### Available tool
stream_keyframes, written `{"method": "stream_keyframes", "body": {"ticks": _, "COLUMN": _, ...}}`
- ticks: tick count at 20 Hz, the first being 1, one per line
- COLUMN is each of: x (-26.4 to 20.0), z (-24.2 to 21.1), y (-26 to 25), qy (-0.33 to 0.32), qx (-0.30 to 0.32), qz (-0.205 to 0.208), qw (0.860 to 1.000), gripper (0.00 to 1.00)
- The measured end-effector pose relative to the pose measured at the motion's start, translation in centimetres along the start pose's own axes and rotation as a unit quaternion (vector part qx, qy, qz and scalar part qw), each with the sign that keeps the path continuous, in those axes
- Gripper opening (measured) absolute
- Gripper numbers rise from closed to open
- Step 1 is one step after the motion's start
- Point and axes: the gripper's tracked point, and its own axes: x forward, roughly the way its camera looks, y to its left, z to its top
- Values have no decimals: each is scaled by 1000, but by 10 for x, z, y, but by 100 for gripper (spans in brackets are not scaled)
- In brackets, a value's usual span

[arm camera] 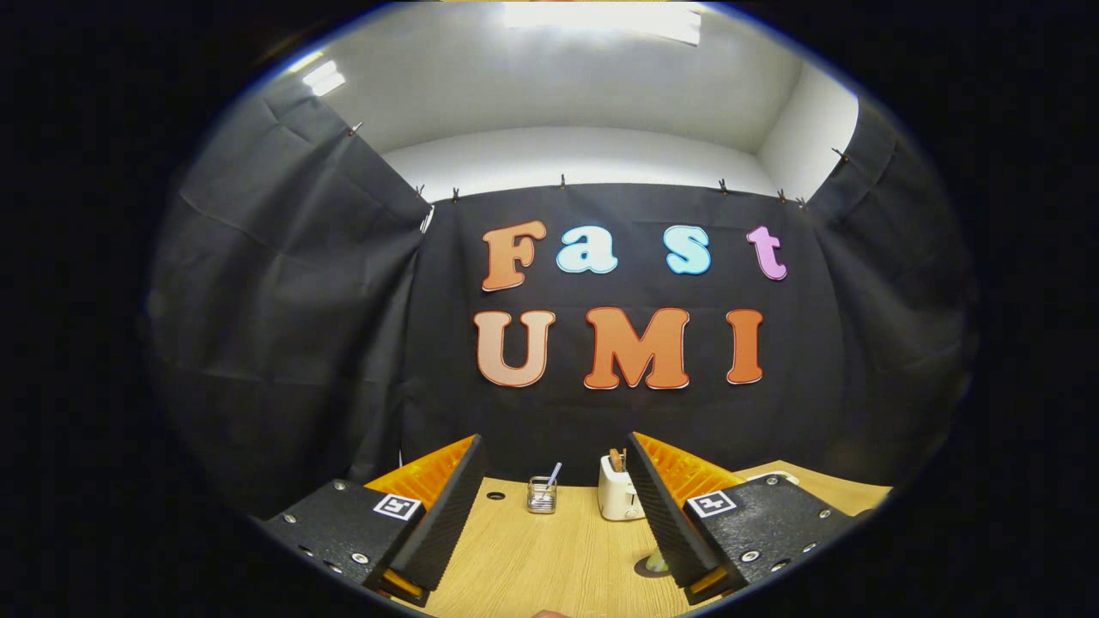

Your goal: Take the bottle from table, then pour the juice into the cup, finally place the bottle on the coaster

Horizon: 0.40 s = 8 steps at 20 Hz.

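While my gripper [554, 515] hangs over the near part of the table [549, 566], its fingers stand spread wide with nothing between them, and I take the white toaster [620, 493] at the far edge as my mark. Well to the left of the toaster there is a small dark round hole [495, 495] in the tabletop, just ahead of my left finger. Nearer the toaster, just to its left, stands a small wire holder [542, 495] with a pale stick or straw leaning out of it. The toaster itself has something brown poking out of the top. On the near side of the toaster, tucked against the inner face of my right finger, a dark round disc [646, 566] lies on the wood with something pale green on it; it may be the coaster, but I cannot tell. To the right of the toaster, beyond my right finger, a pale object [777, 476] peeks out, too hidden to name. I cannot pick out the bottle or the cup here. I judge a juice bottle to be smooth, top-heavy and sloshing, so I would grip its body at mid-height, squarely and firmly.
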Motion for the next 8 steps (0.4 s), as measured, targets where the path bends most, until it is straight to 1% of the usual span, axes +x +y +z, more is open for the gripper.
{"method": "stream_keyframes", "body": {"ticks": 8, "x": 3, "z": -2, "y": 1, "qy": 0, "qx": -11, "qz": 8, "qw": 1000, "gripper": 97}}
